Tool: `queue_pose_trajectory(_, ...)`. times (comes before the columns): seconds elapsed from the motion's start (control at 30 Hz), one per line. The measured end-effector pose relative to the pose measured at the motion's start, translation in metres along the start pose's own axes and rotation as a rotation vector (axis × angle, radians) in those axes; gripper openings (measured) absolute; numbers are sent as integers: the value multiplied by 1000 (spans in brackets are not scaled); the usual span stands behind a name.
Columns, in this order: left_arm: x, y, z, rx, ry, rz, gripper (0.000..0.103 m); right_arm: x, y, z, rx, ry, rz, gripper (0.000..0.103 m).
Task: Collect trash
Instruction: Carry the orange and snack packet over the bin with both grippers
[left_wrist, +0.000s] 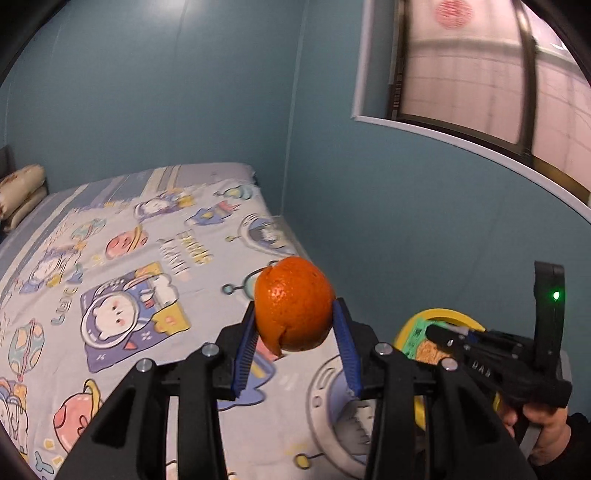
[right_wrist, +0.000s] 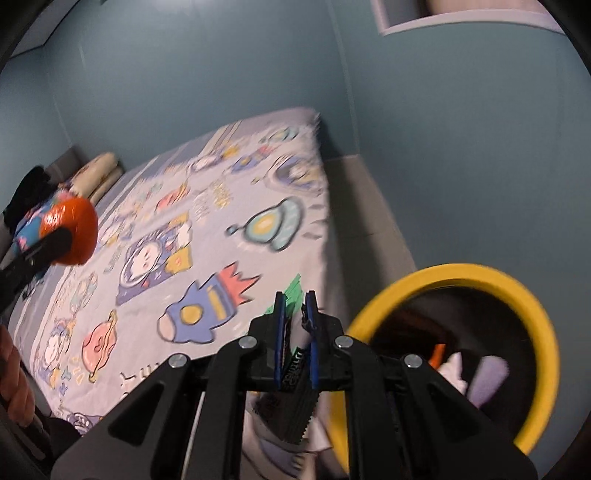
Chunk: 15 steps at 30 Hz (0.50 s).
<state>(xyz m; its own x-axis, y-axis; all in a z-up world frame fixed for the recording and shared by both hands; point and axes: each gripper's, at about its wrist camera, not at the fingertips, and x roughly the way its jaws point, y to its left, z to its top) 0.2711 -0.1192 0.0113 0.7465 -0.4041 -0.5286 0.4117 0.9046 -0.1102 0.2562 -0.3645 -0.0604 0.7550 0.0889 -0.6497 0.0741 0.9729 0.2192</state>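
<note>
Left wrist view shows the left hand-held gripper (left_wrist: 295, 325) clamped on an orange peel (left_wrist: 294, 303), held above the bed (left_wrist: 122, 258) with its cartoon space sheet. Lower right, the yellow-rimmed bin (left_wrist: 439, 316) is mostly hidden behind the right hand-held gripper (left_wrist: 436, 334). Right wrist view is blurred: that gripper's blue pads pinch a green-and-dark wrapper (right_wrist: 293, 354), its print unreadable, beside the bin (right_wrist: 532, 306), whose contents are hard to make out.
</note>
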Motion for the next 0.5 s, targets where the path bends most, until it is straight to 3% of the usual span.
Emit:
queue_pose_trajectory(0.13,2,-36,1,38,-4,-41,38,-24,-39,0,49,-44,-43,10)
queue_pose_trajectory(0.5,25,-128,-5,142,16,-124,38,-39,-117,-14,132,-37,-122,10)
